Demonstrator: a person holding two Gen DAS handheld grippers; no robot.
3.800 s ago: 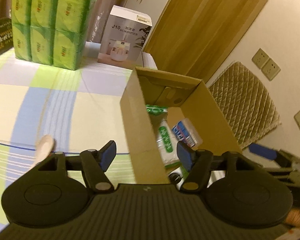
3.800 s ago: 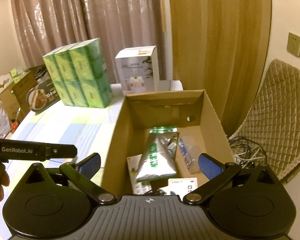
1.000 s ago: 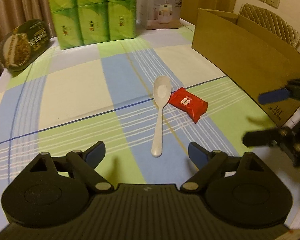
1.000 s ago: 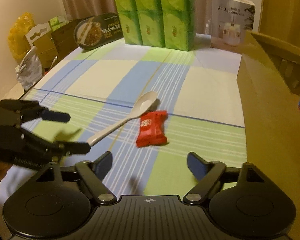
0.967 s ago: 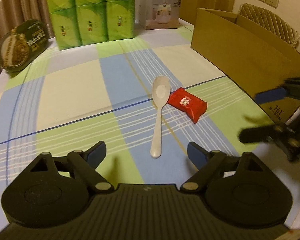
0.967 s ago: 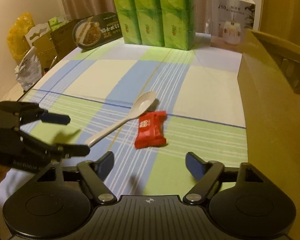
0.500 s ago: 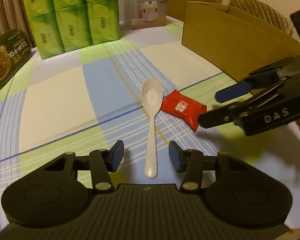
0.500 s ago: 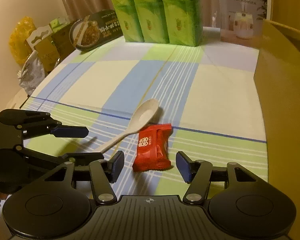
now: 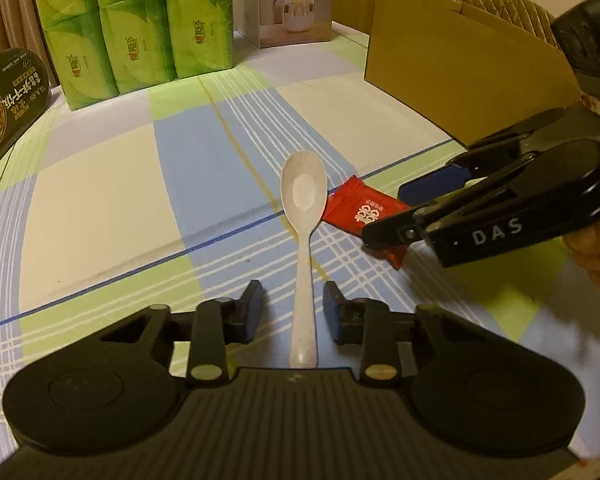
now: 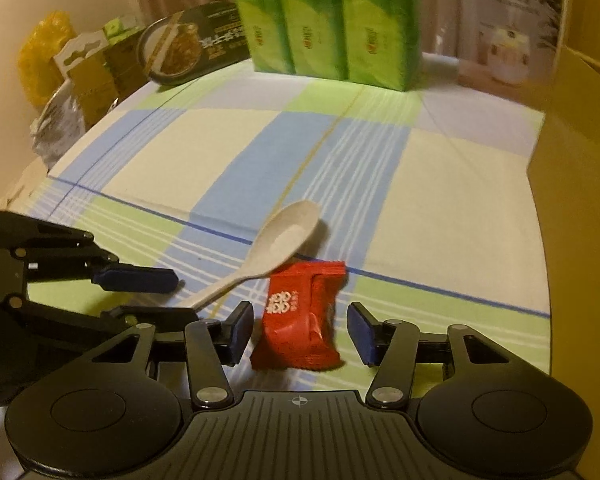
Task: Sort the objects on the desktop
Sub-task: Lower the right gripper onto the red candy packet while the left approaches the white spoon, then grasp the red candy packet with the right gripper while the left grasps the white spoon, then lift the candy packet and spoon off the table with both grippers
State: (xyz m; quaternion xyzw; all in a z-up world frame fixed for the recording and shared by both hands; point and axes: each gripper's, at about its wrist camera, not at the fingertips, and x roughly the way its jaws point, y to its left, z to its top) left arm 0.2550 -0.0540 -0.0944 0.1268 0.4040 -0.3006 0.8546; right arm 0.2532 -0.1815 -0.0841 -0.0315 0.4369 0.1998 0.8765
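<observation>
Fingers of the left hand-held gripper (image 9: 293, 312) stand on both sides of the handle of the white spoon (image 9: 303, 240), and its jaws are closing; a small gap on each side shows that the pads do not yet press the handle. A second ago these jaws were wide apart and the spoon lay further ahead of them. We see the same at the right hand-held gripper (image 10: 300, 332): its jaws are closing around the red snack packet (image 10: 298, 320), which lies between the blue pads without touching them, while a second ago it lay well ahead of the wide jaws. Both things rest on the bench (image 9: 100, 184) with the checked cloth, the packet just beside the bowl of the spoon and touching it. They lie as they did earlier. In the left wrist view the right hand-held gripper now reaches in from the right, much closer than before. Further away, on the right, stands the cardboard box (image 9: 460, 52). At the far edge we see the green tissue packs (image 9: 140, 20) and a white carton (image 9: 292, 0).
</observation>
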